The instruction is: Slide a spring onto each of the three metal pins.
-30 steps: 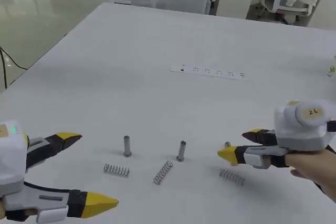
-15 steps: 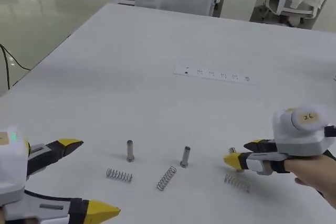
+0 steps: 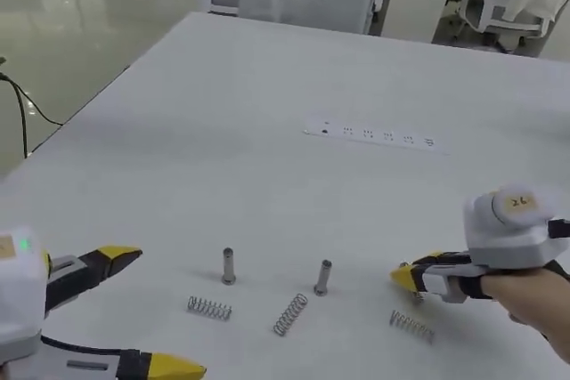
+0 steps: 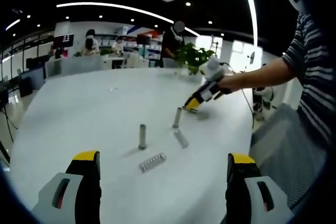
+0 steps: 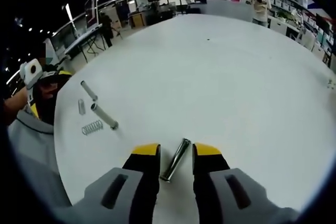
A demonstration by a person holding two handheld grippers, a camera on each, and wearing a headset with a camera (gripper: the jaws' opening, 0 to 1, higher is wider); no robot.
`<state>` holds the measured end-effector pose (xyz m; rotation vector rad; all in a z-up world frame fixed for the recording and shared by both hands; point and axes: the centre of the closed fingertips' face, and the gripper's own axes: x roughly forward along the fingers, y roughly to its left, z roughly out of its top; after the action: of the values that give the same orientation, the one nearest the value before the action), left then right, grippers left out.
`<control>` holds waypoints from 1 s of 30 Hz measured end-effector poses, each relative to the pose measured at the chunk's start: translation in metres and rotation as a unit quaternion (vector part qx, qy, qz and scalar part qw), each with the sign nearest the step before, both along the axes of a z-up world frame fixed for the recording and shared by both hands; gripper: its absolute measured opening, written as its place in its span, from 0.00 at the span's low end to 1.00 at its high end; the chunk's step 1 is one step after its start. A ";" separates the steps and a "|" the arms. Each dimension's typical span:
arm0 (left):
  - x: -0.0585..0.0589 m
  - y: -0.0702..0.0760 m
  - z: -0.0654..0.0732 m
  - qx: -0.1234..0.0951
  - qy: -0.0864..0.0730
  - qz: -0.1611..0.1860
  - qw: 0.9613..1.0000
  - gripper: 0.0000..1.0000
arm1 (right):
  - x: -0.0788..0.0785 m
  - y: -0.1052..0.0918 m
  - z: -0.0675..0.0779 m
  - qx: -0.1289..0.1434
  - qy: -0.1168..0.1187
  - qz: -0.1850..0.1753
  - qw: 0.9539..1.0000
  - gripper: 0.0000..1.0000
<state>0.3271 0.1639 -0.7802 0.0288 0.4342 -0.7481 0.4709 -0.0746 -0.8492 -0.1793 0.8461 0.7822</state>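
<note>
Right gripper [image 5: 175,149] narrowly apart astride 1 pin [image 5: 172,167], left gripper [image 4: 163,157] wide apart near table [image 3: 178,113] edge

A smooth matt white finish is being shown by the table [image 3: 267,86]. The pins [image 3: 322,277] are being seen as polished metal, the springs [image 3: 209,308] as thin grey wire. Smooth yellow plastic is being shown on the tips of the left gripper [image 3: 153,311].

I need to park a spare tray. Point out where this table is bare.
Bare: the table between the power strip and the pins, and beyond the strip. Crowded: the near edge, with pins, springs, left gripper and right gripper.
</note>
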 end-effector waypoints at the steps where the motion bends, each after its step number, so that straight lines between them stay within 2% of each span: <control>1: 0.000 0.000 0.000 0.000 0.001 0.000 1.000 0.98 | 0.002 -0.001 -0.001 -0.003 0.001 -0.004 1.000 0.21; 9: -0.001 0.001 0.001 -0.004 0.001 0.004 1.000 0.98 | 0.002 -0.003 -0.005 -0.011 0.016 -0.016 1.000 0.15; 12: -0.002 0.001 0.001 -0.005 0.001 0.004 1.000 0.98 | 0.002 -0.001 -0.005 -0.016 0.012 -0.015 1.000 0.15; 18: -0.002 0.000 0.002 -0.006 0.001 0.003 1.000 0.98 | 0.002 -0.002 -0.009 -0.024 0.018 -0.019 0.999 0.09; 24: -0.001 0.003 0.001 -0.007 0.003 0.008 1.000 0.98 | 0.002 -0.001 -0.010 -0.026 0.020 -0.023 0.999 0.09; 28: -0.002 0.002 0.001 -0.008 0.003 0.006 1.000 0.98 | 0.003 -0.001 -0.010 -0.029 0.025 -0.039 0.998 0.05; 30: -0.002 0.001 0.000 -0.008 0.004 0.005 1.000 0.98 | 0.002 0.000 -0.010 -0.036 0.016 -0.031 0.999 0.05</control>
<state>0.3250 0.1649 -0.7800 0.0088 0.4359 -0.7412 0.4730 -0.0746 -0.8590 -0.2041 0.9079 0.6985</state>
